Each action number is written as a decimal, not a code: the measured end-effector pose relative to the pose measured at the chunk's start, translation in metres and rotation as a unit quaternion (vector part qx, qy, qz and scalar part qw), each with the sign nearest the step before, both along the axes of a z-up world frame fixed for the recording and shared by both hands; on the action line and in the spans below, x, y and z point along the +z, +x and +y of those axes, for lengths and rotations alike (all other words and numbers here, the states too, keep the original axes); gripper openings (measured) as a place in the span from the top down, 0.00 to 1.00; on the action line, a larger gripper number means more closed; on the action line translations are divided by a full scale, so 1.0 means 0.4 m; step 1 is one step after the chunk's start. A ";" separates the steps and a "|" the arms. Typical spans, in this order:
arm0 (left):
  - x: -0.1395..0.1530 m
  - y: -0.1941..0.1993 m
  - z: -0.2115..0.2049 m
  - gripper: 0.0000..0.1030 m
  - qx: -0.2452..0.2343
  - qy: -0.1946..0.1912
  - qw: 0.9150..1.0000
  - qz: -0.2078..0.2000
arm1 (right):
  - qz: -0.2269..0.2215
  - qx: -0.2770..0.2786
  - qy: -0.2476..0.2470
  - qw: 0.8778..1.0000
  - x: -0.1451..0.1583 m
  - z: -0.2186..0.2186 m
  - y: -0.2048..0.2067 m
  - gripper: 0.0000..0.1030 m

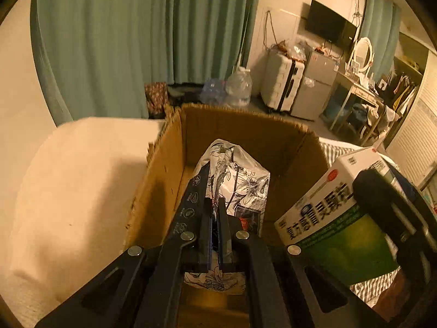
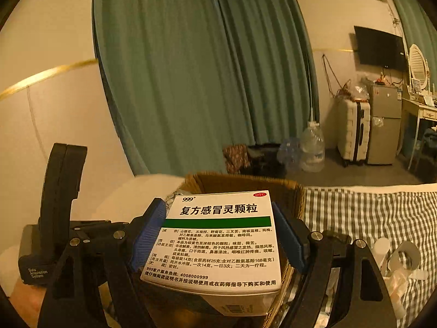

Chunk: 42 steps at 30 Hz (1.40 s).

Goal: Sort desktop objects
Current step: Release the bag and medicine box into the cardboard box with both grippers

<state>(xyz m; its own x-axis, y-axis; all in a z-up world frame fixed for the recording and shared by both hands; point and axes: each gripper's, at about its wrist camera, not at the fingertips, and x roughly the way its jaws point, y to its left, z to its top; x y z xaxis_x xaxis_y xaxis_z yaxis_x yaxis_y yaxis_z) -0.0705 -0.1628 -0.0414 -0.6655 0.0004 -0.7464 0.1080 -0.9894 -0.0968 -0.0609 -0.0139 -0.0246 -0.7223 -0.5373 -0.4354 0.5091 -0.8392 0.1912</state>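
My left gripper (image 1: pixel 215 205) is shut on a black-and-white patterned packet (image 1: pixel 237 180) and holds it inside an open cardboard box (image 1: pixel 245 125). My right gripper (image 2: pixel 221 232) is shut on a white and green medicine box (image 2: pixel 221 240), held over the cardboard box's near right rim (image 2: pixel 289 188). The medicine box also shows at the right of the left wrist view (image 1: pixel 336 213), beside the cardboard box. The other gripper's body shows at the left of the right wrist view (image 2: pixel 62 191).
A cream pillow (image 1: pixel 76 191) lies left of the cardboard box. A grey-striped bedsheet (image 2: pixel 368 218) spreads to the right, with small white items (image 2: pixel 401 262) on it. Beyond are green curtains (image 1: pixel 136 41), water bottles (image 1: pixel 237 84), a white suitcase (image 1: pixel 281 82) and a small fridge (image 1: pixel 316 84).
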 end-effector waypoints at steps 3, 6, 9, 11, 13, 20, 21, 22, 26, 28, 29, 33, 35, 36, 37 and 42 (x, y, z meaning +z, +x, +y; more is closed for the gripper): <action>-0.014 -0.004 -0.001 0.96 0.013 -0.013 1.000 -0.010 | -0.017 -0.001 0.008 1.000 -0.021 -0.008 -0.016 0.23; -0.020 -0.006 -0.006 0.96 0.017 -0.011 1.000 -0.016 | -0.036 -0.006 0.008 0.999 -0.043 -0.013 -0.031 0.22; -0.016 -0.002 -0.002 0.95 0.019 -0.016 1.000 -0.013 | -0.032 -0.010 0.004 0.999 -0.040 -0.003 -0.031 0.18; -0.012 -0.002 -0.004 0.93 0.019 -0.015 1.000 -0.010 | -0.029 -0.014 0.001 0.999 -0.040 0.003 -0.031 0.15; -0.002 0.002 -0.001 0.90 0.019 -0.017 1.000 -0.003 | -0.024 -0.019 -0.003 1.000 -0.031 0.016 -0.029 0.15; 0.055 0.022 0.023 0.62 0.012 -0.024 0.999 0.038 | 0.008 -0.026 -0.020 0.999 0.038 0.079 0.005 0.12; 0.065 0.026 0.029 0.50 0.010 -0.026 0.999 0.046 | 0.015 -0.029 -0.021 0.999 0.049 0.092 0.013 0.11; 0.079 0.032 0.040 0.46 0.009 -0.031 0.998 0.058 | 0.023 -0.034 -0.021 0.999 0.061 0.108 0.020 0.11; 0.129 0.049 0.082 0.23 0.001 -0.048 0.994 0.097 | 0.049 -0.055 -0.026 0.997 0.115 0.178 0.046 0.05; 0.150 0.062 0.104 0.09 0.000 -0.057 0.991 0.119 | 0.062 -0.067 -0.027 0.996 0.141 0.215 0.057 0.01; 0.160 0.068 0.115 0.02 -0.001 -0.062 0.990 0.130 | 0.070 -0.075 -0.025 0.994 0.153 0.235 0.064 0.00; 0.192 0.087 0.158 0.00 -0.020 -0.066 0.984 0.164 | 0.095 -0.106 0.001 0.990 0.191 0.301 0.085 0.00; 0.202 0.093 0.187 0.00 -0.027 -0.069 0.983 0.169 | 0.102 -0.123 0.017 0.987 0.206 0.333 0.093 0.00; 0.203 0.100 0.208 0.00 -0.030 -0.071 0.982 0.170 | 0.104 -0.129 0.022 0.986 0.211 0.347 0.096 0.00; 0.204 0.101 0.226 0.00 -0.036 -0.073 0.982 0.170 | 0.105 -0.135 0.028 0.985 0.216 0.366 0.099 0.00; 0.191 0.107 0.315 0.00 -0.063 -0.095 0.978 0.176 | 0.118 -0.165 0.059 0.977 0.218 0.455 0.115 0.00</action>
